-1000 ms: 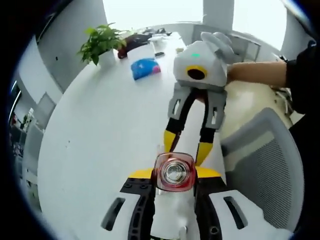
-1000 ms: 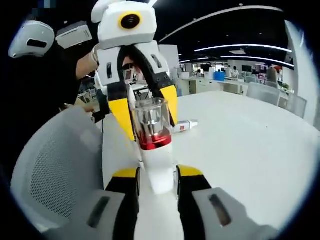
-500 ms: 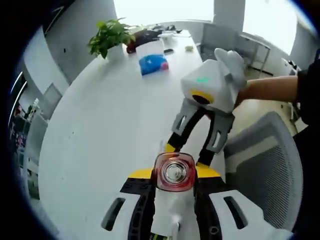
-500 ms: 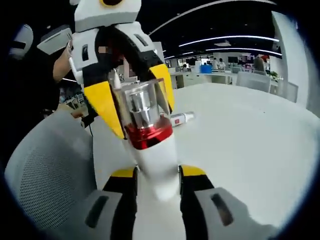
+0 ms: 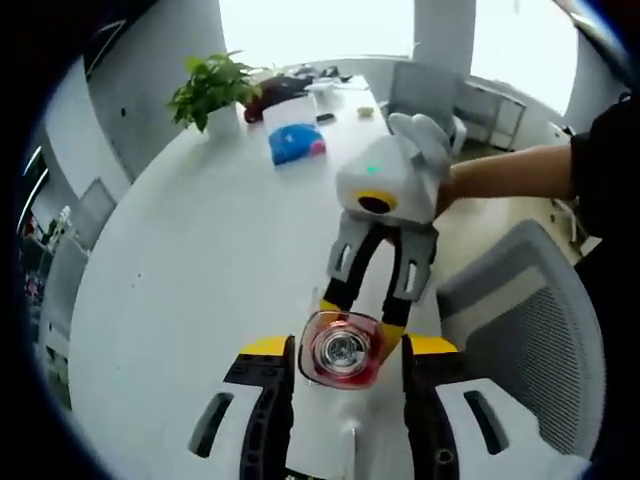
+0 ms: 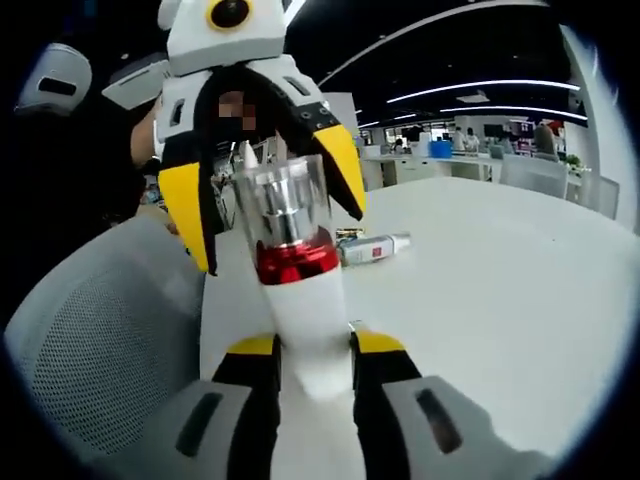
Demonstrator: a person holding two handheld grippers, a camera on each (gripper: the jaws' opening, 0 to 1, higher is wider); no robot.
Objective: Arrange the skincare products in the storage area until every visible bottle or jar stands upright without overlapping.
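Left gripper backed off, right gripper clamping bottle, table edge

One red-collared bottle, one tube, one potted plant, perhaps one blue packet, one mesh chair

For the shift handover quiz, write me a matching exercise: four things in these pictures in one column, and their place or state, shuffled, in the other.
Things:
1. bottle
2. tube
3. potted plant
4. mesh chair

Place or state:
A. lying on its side on the white table
B. beside the table's edge
C. gripped by the right gripper
D. standing near a blue pack

Pairs: 1-C, 2-A, 3-D, 4-B
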